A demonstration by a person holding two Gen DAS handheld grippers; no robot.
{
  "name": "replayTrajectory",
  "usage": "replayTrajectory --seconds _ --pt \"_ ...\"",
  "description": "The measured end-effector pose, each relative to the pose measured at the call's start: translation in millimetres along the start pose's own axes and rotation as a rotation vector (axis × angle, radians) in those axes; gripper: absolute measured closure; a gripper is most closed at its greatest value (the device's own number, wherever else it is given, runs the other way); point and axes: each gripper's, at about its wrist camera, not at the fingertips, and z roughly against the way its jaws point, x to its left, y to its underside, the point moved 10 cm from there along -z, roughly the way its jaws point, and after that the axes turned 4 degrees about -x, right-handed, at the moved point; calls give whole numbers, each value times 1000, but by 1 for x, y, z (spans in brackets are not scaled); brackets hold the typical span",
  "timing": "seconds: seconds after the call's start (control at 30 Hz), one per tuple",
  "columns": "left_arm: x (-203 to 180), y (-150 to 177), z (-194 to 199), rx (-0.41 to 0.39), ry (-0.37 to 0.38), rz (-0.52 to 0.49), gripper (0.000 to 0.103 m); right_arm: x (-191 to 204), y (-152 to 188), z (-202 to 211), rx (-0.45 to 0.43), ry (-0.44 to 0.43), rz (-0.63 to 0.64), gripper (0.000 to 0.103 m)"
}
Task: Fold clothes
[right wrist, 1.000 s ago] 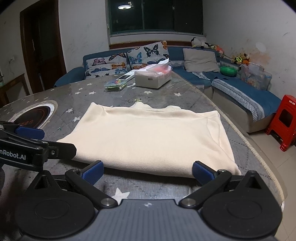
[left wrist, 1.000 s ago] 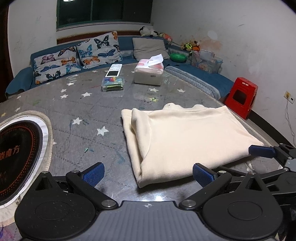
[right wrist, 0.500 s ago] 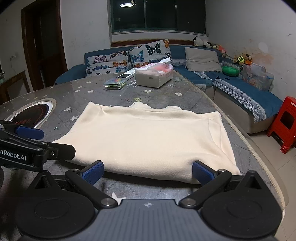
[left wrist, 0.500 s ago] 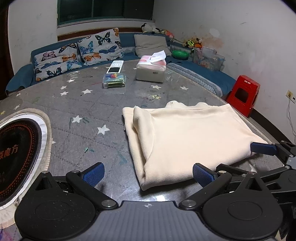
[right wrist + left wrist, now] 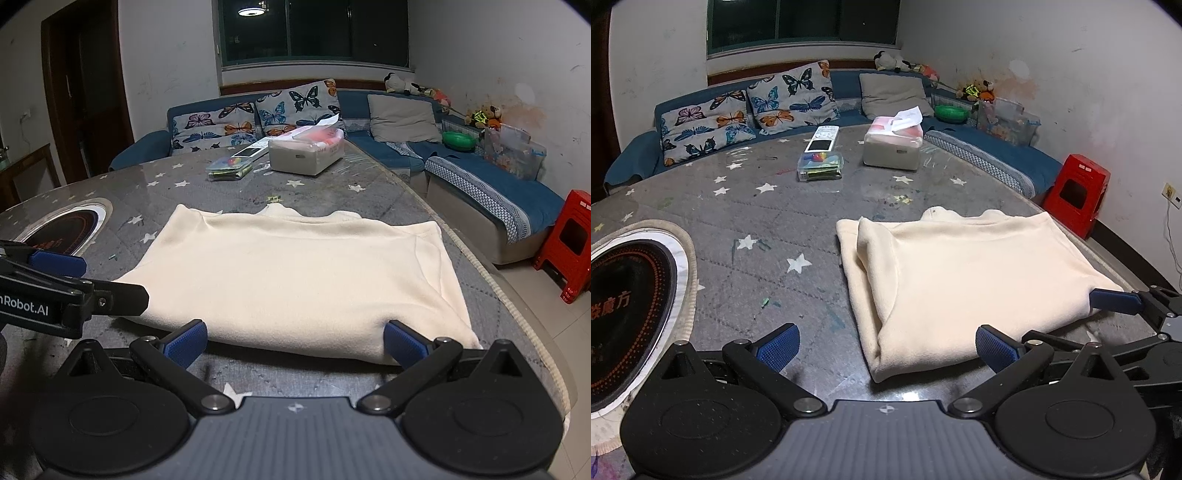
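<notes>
A cream garment (image 5: pixel 964 273) lies folded into a flat rectangle on the grey star-patterned table (image 5: pixel 768 229); it also shows in the right wrist view (image 5: pixel 295 280). My left gripper (image 5: pixel 886 343) is open and empty, its jaws straddling the garment's near left corner. My right gripper (image 5: pixel 293 341) is open and empty, its blue fingertips (image 5: pixel 400 341) at the garment's near edge. Each gripper shows at the edge of the other's view.
An induction hob (image 5: pixel 624 317) is set into the table at the left. A tissue box (image 5: pixel 892 146), a clear plastic box (image 5: pixel 820 168) and a remote (image 5: pixel 822 138) sit at the far side. A sofa and a red stool (image 5: pixel 1075 192) stand beyond the table's right edge.
Both grippers have moved a little forward toward the garment's near edge. The garment has not moved.
</notes>
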Motion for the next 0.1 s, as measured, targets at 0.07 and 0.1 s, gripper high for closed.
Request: replayTrajectory --seconds 0.07,0.1 --pt "0 0 0 1 2 3 0 0 0 1 -1 0 -2 0" --pt "0 1 0 2 4 2 0 0 0 1 -1 0 -2 0"
